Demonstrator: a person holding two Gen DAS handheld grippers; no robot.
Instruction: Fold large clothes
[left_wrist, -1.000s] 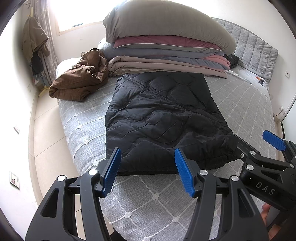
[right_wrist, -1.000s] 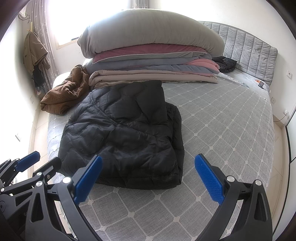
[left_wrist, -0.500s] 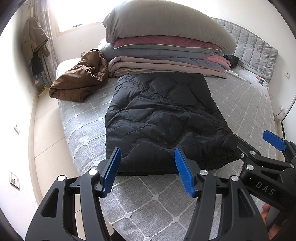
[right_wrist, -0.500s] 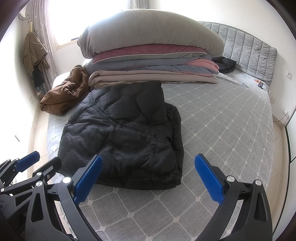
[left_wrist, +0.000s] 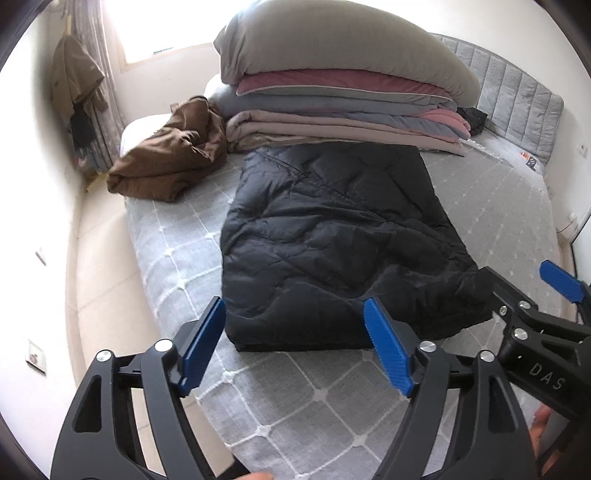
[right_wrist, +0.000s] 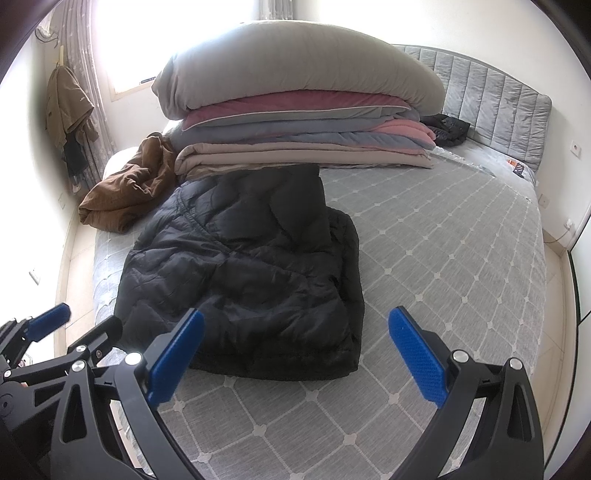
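A: What's hidden?
B: The left claw (left_wrist: 295, 345), spread wide and holding nothing, cuts off the black jacket's (left_wrist: 325, 236) near hem on the bed (left_wrist: 173, 258).
A: Around it?
B: Brown garment (left_wrist: 170, 162) left, stacked bedding (right_wrist: 295, 122) behind; right claw (right_wrist: 295, 347) likewise spread, empty.

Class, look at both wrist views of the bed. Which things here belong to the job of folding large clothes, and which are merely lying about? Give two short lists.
Part of the job:
black puffer jacket, lying on the bed
left gripper, open
right gripper, open

Just lying about:
brown garment, crumpled
stack of bedding
small dark item by the headboard
hanging coat
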